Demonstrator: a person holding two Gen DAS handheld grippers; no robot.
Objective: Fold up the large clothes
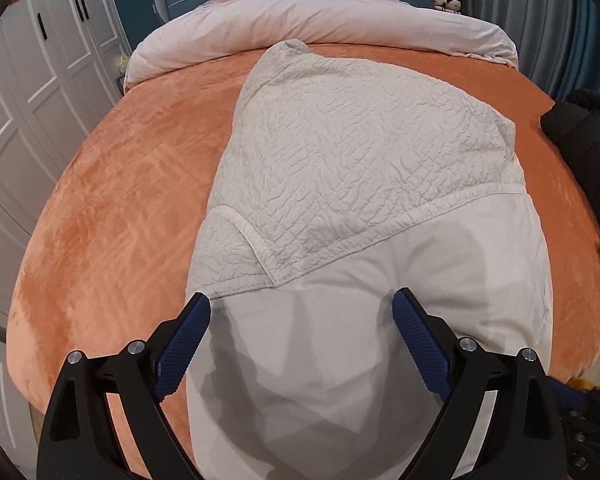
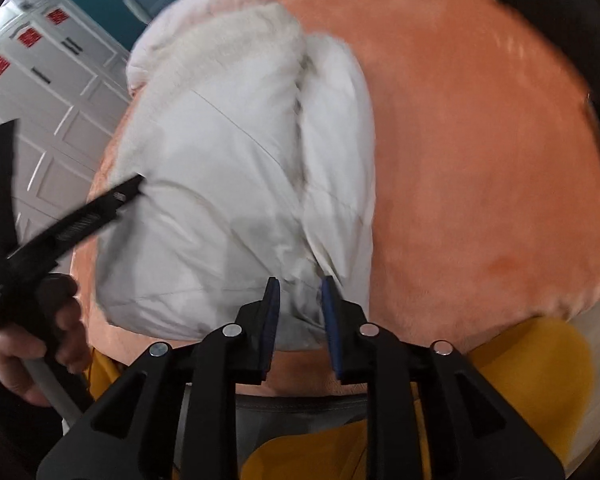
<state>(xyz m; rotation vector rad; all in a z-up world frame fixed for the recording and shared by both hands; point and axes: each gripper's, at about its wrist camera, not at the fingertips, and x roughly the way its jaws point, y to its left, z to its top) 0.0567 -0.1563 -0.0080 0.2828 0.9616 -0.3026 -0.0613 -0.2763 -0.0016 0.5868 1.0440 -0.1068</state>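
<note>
white jacket folded on orange bed | left gripper released, spread above jacket | right gripper released, slightly parted at jacket's near edge

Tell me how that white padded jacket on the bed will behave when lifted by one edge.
The jacket will probably flop and sag, since it lies in soft folds. It looks puffy, so likely light for its bulk. Its smooth lining may slip from a shallow grip.
</note>
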